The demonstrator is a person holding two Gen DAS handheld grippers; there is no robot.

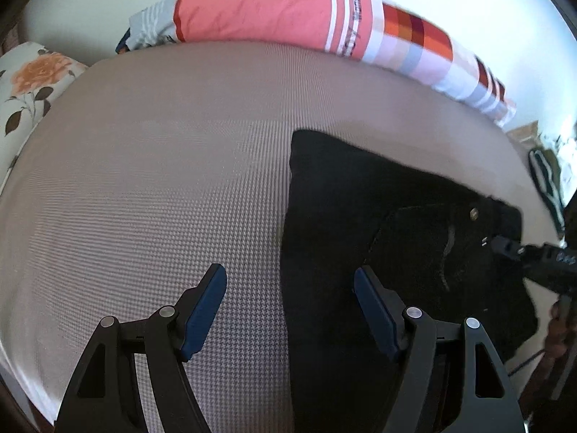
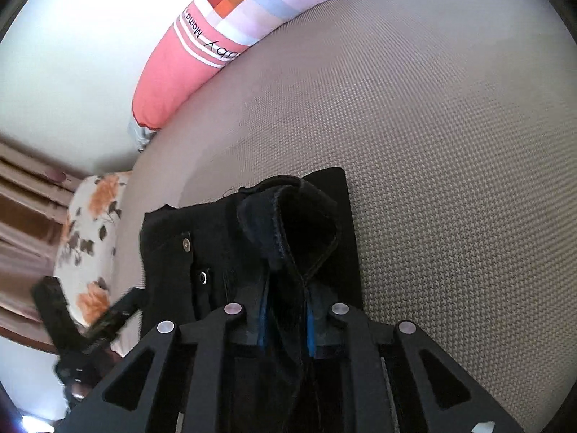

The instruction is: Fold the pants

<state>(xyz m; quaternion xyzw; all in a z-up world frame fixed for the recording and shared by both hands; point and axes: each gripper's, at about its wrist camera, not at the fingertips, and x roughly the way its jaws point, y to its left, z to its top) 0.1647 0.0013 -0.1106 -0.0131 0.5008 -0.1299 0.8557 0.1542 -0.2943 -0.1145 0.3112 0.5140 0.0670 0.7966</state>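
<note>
The black pants [image 1: 378, 223] are spread, already partly doubled, on the taupe woven bed cover [image 1: 162, 180], toward the side away from the floral pillow [image 1: 32, 79], with the striped coral bolster [image 1: 288, 14] lying along the far edge against the wall. The right gripper [image 2: 286, 321] is closed narrow on a raised fold of the dark fabric, a thick hemmed edge standing up between its blue-padded fingers [image 2: 262, 319], beside the waistband button [image 2: 186, 243]. The left gripper [image 1: 288, 310] is held wide and empty just over the near left border of the pants, one finger above the bed cover and the other above the cloth. The step in hand is judged to be the carrying over of the gripped edge to make the next fold. It would be done well if the pinch were kept firm and all layers caught together, the edge lifted only enough to clear the cloth beneath, and then drawn straight across so that the borders meet squarely. The free left fingers would best be used to pin or catch the matching corner, so that the lower layer is not dragged and the crease is kept straight.
</note>
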